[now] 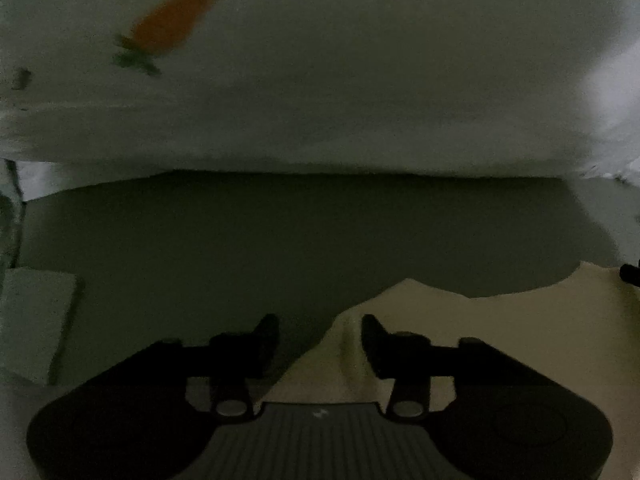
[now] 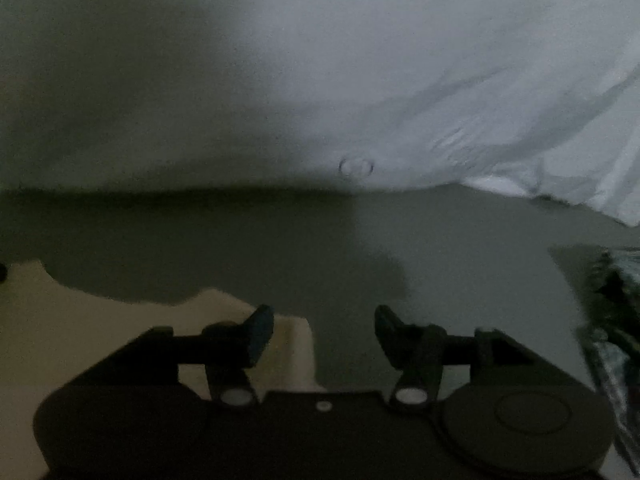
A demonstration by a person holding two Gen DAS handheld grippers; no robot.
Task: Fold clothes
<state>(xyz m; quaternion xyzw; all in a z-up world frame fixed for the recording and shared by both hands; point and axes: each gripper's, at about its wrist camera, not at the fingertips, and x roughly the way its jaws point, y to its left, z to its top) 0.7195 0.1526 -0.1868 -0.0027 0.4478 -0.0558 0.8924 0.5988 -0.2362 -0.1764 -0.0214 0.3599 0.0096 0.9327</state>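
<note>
Left gripper (image 1: 320, 340): jaws apart, nothing pinched; a fold of cream cloth (image 1: 500, 320) rises between its fingers. Right gripper (image 2: 324, 332): jaws apart, empty, the cream cloth's edge under its left finger. White garment (image 1: 320, 100) with orange carrot print (image 1: 176, 16): heaped beyond both grippers on the grey surface (image 1: 240, 240).

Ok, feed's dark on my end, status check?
Left gripper open, right gripper open, nothing held. Cream garment flat below both. White bedding ahead, not blocking.
</note>
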